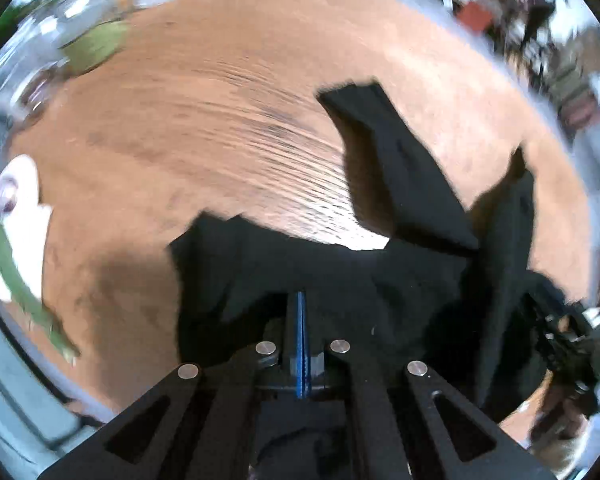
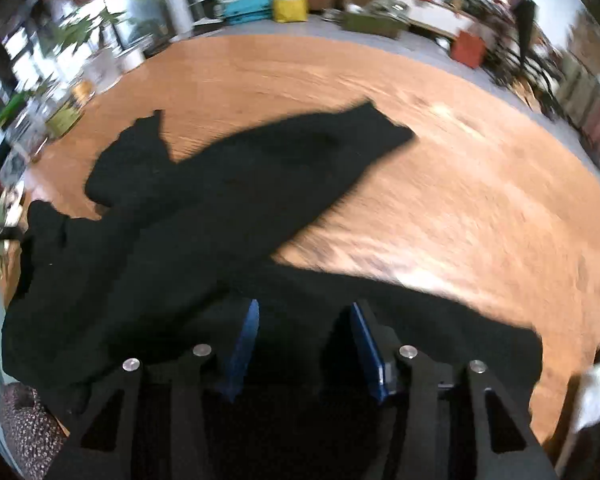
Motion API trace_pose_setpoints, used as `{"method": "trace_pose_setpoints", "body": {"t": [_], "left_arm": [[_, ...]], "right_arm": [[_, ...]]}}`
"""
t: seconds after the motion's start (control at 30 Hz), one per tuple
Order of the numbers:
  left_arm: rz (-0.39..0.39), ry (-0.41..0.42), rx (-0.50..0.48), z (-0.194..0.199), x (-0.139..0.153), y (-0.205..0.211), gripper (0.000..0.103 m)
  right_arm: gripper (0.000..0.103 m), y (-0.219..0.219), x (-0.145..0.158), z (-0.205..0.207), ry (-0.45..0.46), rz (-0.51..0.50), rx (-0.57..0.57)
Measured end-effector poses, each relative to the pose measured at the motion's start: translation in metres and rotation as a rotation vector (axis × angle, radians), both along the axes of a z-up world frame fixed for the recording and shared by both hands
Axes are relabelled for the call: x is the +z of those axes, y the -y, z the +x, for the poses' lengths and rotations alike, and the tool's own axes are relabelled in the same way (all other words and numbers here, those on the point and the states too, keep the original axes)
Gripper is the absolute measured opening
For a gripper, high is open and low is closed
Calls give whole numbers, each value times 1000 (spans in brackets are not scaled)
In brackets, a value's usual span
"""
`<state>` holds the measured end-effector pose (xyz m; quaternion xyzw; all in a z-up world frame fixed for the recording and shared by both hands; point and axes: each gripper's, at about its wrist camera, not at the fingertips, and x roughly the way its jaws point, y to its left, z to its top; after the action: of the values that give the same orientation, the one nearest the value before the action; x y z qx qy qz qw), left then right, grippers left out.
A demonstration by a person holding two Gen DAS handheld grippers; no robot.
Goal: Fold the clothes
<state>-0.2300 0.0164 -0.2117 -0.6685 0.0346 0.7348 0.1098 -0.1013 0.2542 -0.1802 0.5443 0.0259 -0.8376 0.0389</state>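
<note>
While the black garment (image 2: 228,184) sprawls on the wooden tabletop (image 2: 439,208) — soft, light, floppy.
Left claw (image 1: 301,320) pinches its cloth; right claw (image 2: 303,344) gapes above it — grab an edge.

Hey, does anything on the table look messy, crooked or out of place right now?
Only the black garment: it lies rumpled and skewed across the wooden table, one long part stretched out at an angle and folds bunched near the grippers. Nothing looks spilled or damaged, though both views are blurred.
</note>
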Motion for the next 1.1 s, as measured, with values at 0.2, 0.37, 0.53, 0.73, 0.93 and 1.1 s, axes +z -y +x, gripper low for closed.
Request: {"method": "trace_pose_setpoints", "body": {"t": [0.2,0.37,0.53,0.73,0.93,1.1], "left_arm": [[-154,-31,68,8,-24,29,3],[-128,-53,66,30,-23,60,3],[-163,-62,58,35,-21,63,4],[-222,-43,104,40,-24,87,5],[-154,-49,186,55,1,114,1],[57,-151,-36,74,55,42,1]], "right_arm": [[68,0,-16,-4,-25,181,10],[74,-16,-14,-7,-27,137,-46],[74,-12,-16,1,-46,161,-57],[81,-24,-21,12,-45,107,-89],[87,-29,-26,9,-57,74,-110],[87,-31,-25,5,-50,68,-111]]}}
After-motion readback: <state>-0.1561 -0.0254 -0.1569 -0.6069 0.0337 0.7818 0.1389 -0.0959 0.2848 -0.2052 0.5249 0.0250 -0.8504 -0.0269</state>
